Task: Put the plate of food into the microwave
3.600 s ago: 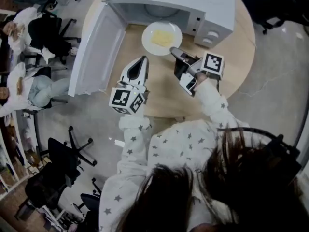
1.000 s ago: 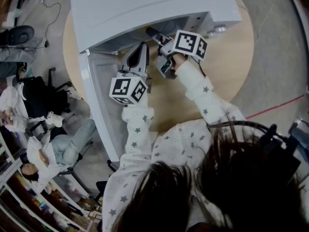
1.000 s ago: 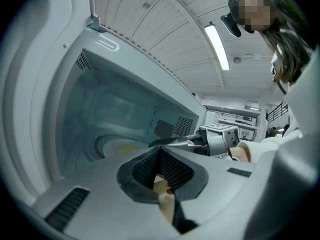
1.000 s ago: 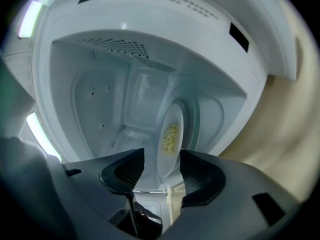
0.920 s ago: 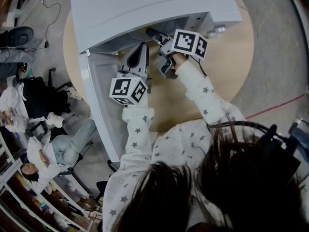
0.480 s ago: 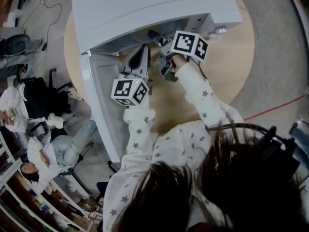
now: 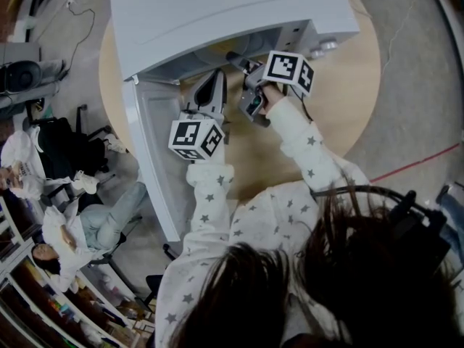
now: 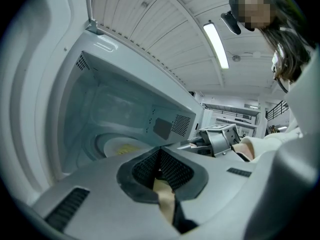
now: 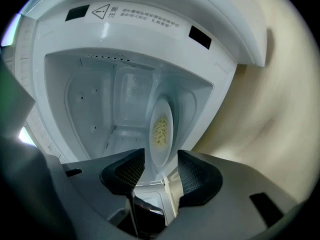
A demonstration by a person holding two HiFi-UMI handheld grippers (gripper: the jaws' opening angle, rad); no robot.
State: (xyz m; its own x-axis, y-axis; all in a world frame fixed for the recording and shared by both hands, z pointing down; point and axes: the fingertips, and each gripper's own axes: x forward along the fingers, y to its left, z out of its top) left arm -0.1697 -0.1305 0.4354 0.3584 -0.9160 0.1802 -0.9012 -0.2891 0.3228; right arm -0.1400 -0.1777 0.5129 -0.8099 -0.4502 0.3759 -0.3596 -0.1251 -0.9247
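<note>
The right gripper has drawn back from the plate.

Head view looks steeply down on bench and microwave top — both gripper views sit near the open cavity, facing in, sharing the plate inside.

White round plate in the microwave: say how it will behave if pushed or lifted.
The white round plate looks rigid and glossy, perhaps ceramic: likely breakable and slippery at the rim. Shallow and lying flat in the white microwave, it should slide rather than tip. Its loose yellow food might shift if tilted.
</note>
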